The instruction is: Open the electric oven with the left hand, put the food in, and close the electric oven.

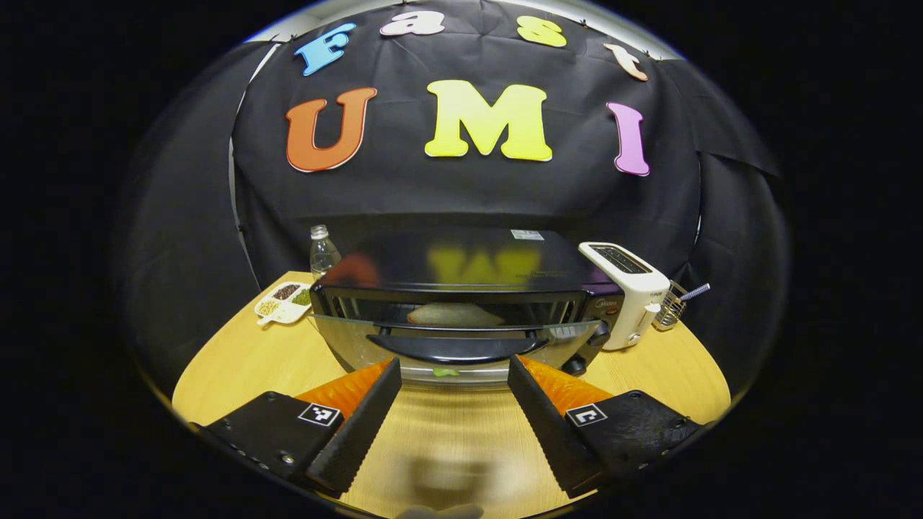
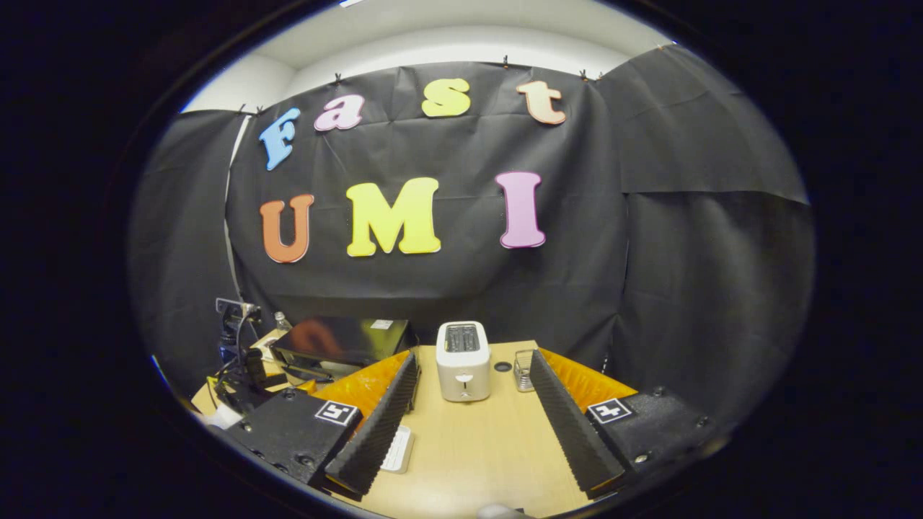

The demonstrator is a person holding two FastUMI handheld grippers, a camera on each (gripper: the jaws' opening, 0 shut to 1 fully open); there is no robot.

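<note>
The electric oven (image 1: 461, 288) is seen in the left gripper view, sitting in the middle of the wooden table (image 1: 238, 367). Its glass door (image 1: 454, 342) is tipped partly open, with the dark handle (image 1: 456, 348) at the front. A pale piece of food (image 1: 454, 314) is seen inside the oven, behind the door. The left gripper (image 1: 454, 389) is held just in front of the door, with its fingers spread wide apart. Nothing is held between them, and the handle is not touched.

A white toaster (image 1: 626, 292) is set just to the right of the oven, and a small wire basket (image 1: 672, 306) is placed beside it. A water bottle (image 1: 322, 252) and a white tray of beans (image 1: 283, 302) are found at the back left.

In the right gripper view, the right gripper (image 2: 472, 393) is held well back over the table, with its fingers spread wide and nothing between them. The toaster is seen straight ahead of it, and the oven is seen off to the left.
</note>
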